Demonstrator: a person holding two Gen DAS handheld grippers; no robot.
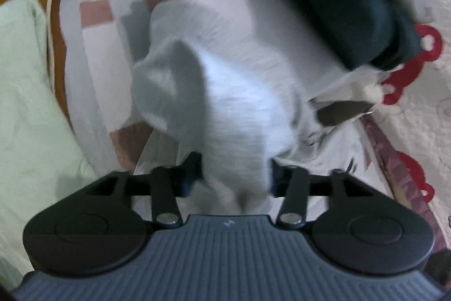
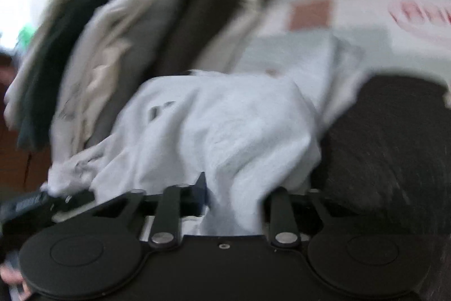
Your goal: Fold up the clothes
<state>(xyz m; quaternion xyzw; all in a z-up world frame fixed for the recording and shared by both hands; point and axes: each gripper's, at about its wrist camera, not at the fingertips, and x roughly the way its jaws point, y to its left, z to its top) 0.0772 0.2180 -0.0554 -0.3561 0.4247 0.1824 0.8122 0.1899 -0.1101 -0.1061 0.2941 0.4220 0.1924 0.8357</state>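
A light grey garment [image 1: 225,92] hangs bunched between the jaws of my left gripper [image 1: 235,174], which is shut on its fabric. The same pale grey garment [image 2: 225,126] with a small dark mark spreads in front of my right gripper [image 2: 235,196], which is shut on a fold of it. The cloth covers both grippers' fingertips. Both views are blurred by motion.
A stack of folded clothes [image 1: 349,7] in dark green and grey sits at the upper right; it also shows in the right wrist view [image 2: 135,52]. A white, pink and red patterned bed cover [image 1: 422,109] lies beneath. A pale green pillow [image 1: 25,103] is at left. A dark fabric [image 2: 394,148] lies at right.
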